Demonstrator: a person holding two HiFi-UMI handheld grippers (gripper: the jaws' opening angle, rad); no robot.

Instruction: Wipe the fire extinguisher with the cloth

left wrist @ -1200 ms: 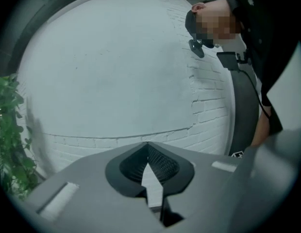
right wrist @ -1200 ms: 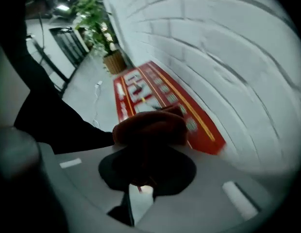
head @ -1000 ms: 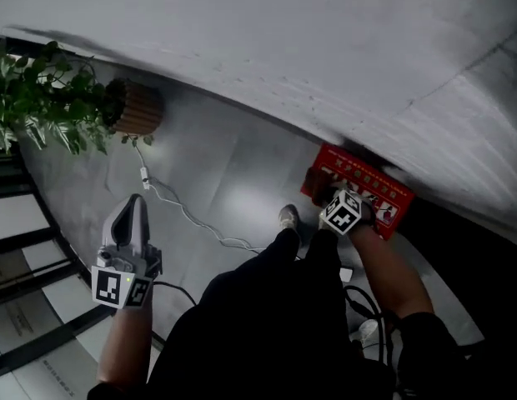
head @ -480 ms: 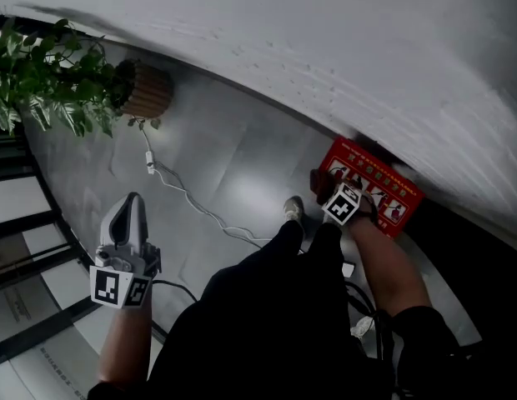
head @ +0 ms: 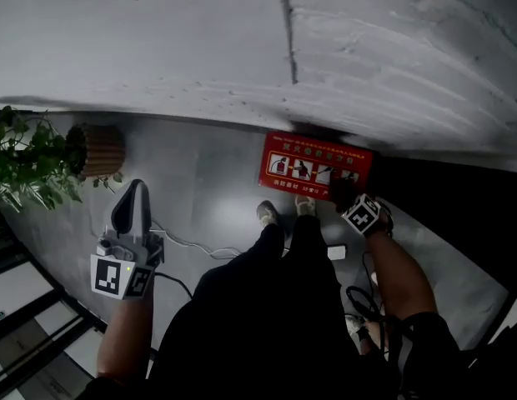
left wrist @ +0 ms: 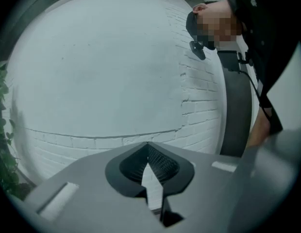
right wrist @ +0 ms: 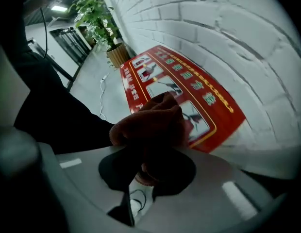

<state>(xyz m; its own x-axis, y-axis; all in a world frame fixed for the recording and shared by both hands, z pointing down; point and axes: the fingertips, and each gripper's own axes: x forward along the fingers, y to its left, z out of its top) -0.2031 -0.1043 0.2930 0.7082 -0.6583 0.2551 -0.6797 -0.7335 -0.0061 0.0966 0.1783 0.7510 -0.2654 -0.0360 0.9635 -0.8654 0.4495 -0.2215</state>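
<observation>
A red fire extinguisher box (head: 317,163) with white pictures on its lid stands on the floor against the white brick wall. My right gripper (head: 345,197) points down at the box's near right corner and is shut on a bunched reddish-brown cloth (right wrist: 153,123). In the right gripper view the cloth hangs in front of the box (right wrist: 199,98); whether it touches the lid I cannot tell. My left gripper (head: 133,194) is held out level at the left, far from the box, shut and empty, and it faces the bare wall (left wrist: 102,72).
A potted plant (head: 29,169) in a ribbed pot (head: 100,150) stands at the left by the wall. A white cable (head: 192,244) trails over the grey floor. The person's shoes (head: 267,213) are just in front of the box. A dark strip runs along the right.
The head view has swung, so the red box now sits near the middle. The right gripper with the cloth has gone from over the lid to its right corner. The left gripper is still shut.
</observation>
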